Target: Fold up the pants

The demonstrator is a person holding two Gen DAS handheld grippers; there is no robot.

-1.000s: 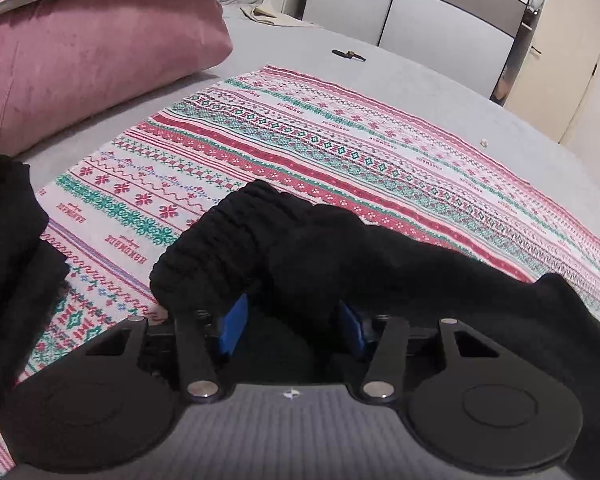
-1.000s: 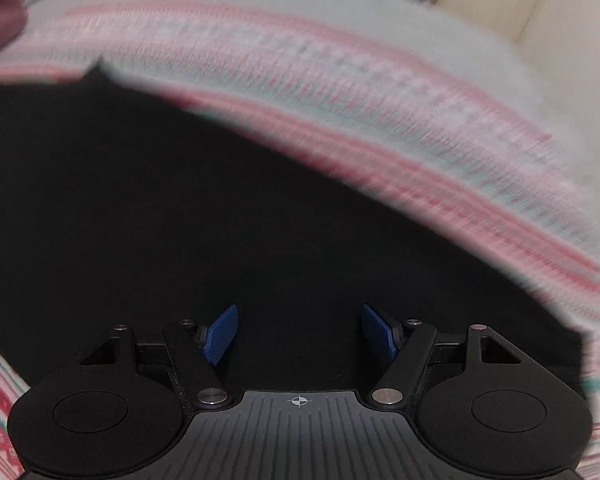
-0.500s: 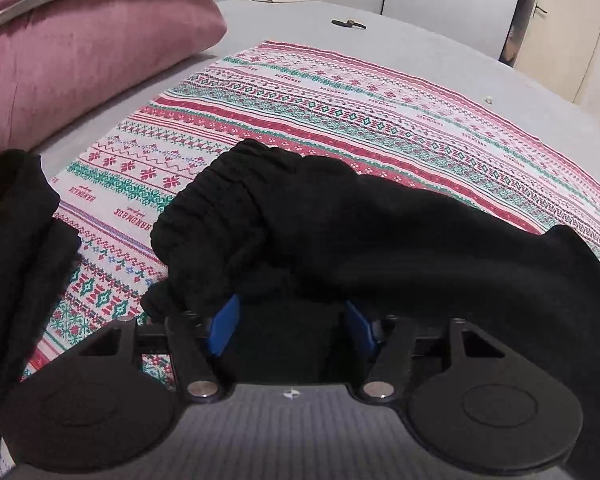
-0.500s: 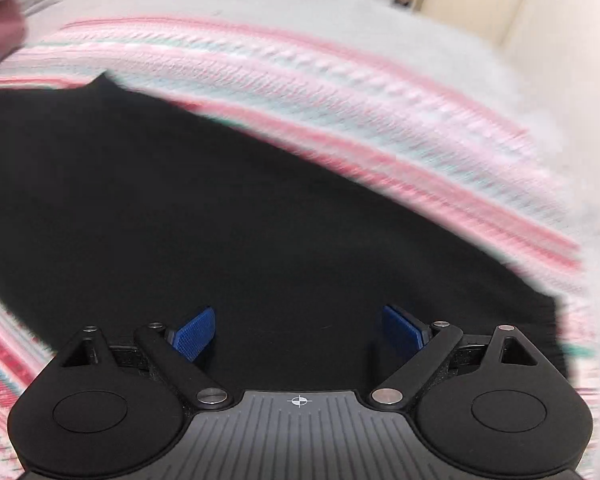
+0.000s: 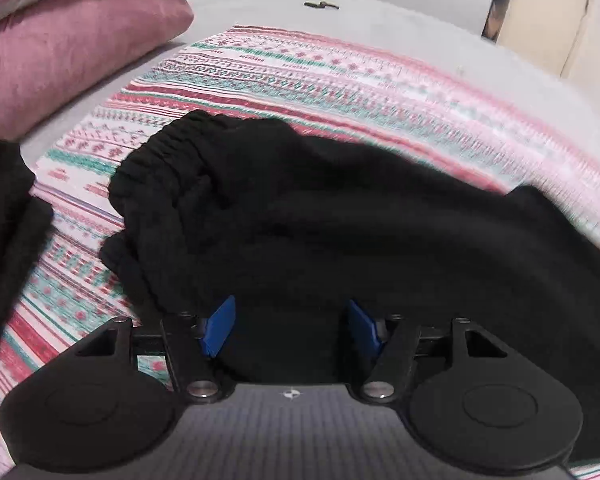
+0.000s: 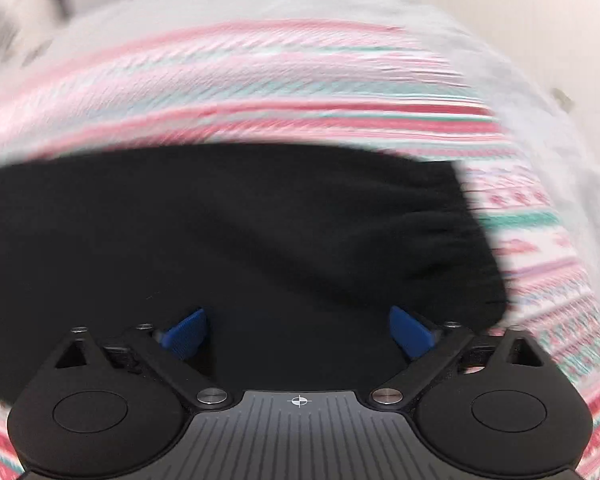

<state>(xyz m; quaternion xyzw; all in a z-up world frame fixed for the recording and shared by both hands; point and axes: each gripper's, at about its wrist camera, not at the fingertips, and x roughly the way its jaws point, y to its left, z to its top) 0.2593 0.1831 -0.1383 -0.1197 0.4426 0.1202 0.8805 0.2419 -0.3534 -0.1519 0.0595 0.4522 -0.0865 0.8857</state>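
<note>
Both spread wide over black pants (image 5: 380,240): left gripper (image 5: 290,328); right gripper (image 6: 298,332); neither pinching cloth.

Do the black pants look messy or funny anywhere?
Yes. The black pants are bunched near the waistband instead of lying flat on the striped blanket. That lumpy end looks untidy for folding. The right view is too blurry to judge.

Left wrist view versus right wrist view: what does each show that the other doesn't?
Only the left wrist view shows the pink pillow, a second dark garment at the left edge and the pants' gathered waistband. Only the right wrist view, heavily blurred, shows the right gripper, open over black cloth. Both show the black pants on the patterned blanket.
</note>
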